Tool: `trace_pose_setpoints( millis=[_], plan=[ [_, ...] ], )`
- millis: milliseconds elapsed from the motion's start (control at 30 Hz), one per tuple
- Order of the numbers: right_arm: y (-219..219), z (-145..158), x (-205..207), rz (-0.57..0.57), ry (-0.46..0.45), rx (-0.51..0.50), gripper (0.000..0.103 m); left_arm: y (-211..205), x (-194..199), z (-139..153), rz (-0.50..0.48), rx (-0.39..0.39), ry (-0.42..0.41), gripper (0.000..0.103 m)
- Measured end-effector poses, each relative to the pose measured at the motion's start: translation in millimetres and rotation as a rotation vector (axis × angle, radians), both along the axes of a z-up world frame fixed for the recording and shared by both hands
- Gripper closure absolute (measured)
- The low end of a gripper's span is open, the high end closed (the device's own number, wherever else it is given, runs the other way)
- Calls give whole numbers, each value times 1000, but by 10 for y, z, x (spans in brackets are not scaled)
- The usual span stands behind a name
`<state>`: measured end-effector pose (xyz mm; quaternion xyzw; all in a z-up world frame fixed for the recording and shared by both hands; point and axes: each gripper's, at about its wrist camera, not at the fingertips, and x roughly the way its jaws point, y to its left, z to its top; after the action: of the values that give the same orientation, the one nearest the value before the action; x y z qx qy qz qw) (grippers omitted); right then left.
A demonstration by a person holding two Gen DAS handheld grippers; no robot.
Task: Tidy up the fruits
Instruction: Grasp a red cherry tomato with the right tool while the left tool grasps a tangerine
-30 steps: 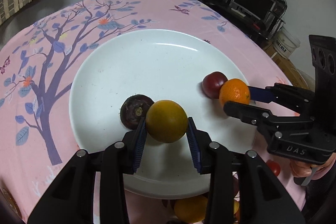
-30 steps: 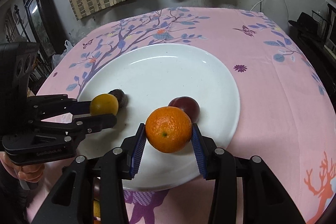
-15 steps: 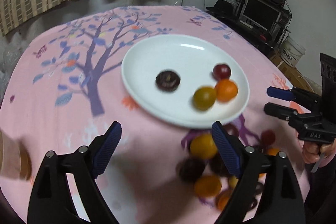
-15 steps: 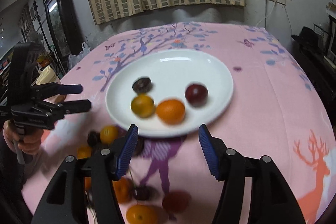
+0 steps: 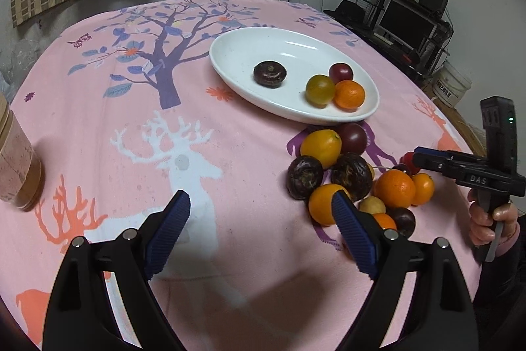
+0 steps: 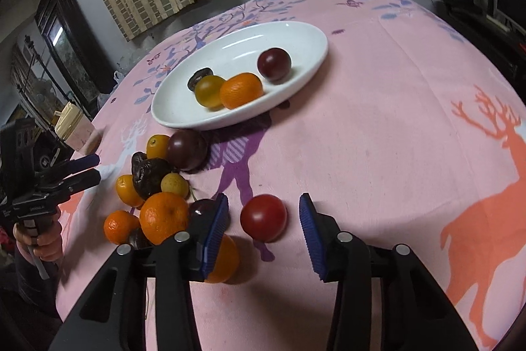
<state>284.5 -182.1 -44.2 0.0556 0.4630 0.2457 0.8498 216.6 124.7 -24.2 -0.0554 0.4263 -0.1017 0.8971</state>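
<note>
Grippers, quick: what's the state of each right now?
Left gripper: open, holding nothing.
Right gripper: jaws closing around the red fruit, pads not yet touching it.

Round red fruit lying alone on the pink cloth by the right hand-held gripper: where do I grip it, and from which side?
Probably take the round red fruit across its widest middle, coming down from above. It sits between the closing pads of the right hand-held gripper, which do not touch it yet. Its right side is bare pink cloth; the fruit pile lies left.

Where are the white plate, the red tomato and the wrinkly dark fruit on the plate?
white plate [image 5: 236, 55]: left wrist view, bare inner surface.
red tomato [image 6: 263, 222]: right wrist view, middle.
wrinkly dark fruit [image 5: 269, 73]: left wrist view, top.
</note>
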Motion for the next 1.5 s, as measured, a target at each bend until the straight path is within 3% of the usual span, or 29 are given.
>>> trace_pose_setpoints(
  millis=[167, 267, 333, 433, 567, 800, 1067, 1200, 1300, 1500],
  plan=[
    [17, -80, 26, -1, 32, -7, 65, -77, -60, 0, -58, -15, 0, 17],
    [-4, -89, 42, 8, 48, 34, 73, -167, -106, -3, -116, -25, 2, 17],
    [-21, -94, 49, 3, 53, 50, 73, -259, -136, -22, -177, -30, 10, 18],
    [-41, -95, 66, -3, 57, 63, 73, -423, -211, -45, -277, -17, 7, 31],
    [-46, -92, 50, 1, 53, 67, 74, -597, -287, -61, -367, -14, 4, 35],
    [-62, -78, 46, -3, 47, 71, 74, -646, -171, -201, -361, -52, 76, 51],
    [-53, -64, 29, 7, 41, 72, 74, -671, -35, -287, -358, -133, 129, 54],
    [-63, -47, 18, 7, 34, 78, 74, -806, -4, -323, -354, -75, 125, 55],
    [-66, -41, 13, 6, 32, 81, 74, -802, 10, -321, -354, -102, 131, 64],
    [-77, -36, 15, 4, 27, 89, 74, -806, -73, -286, -344, -62, 116, 64]
  ],
)
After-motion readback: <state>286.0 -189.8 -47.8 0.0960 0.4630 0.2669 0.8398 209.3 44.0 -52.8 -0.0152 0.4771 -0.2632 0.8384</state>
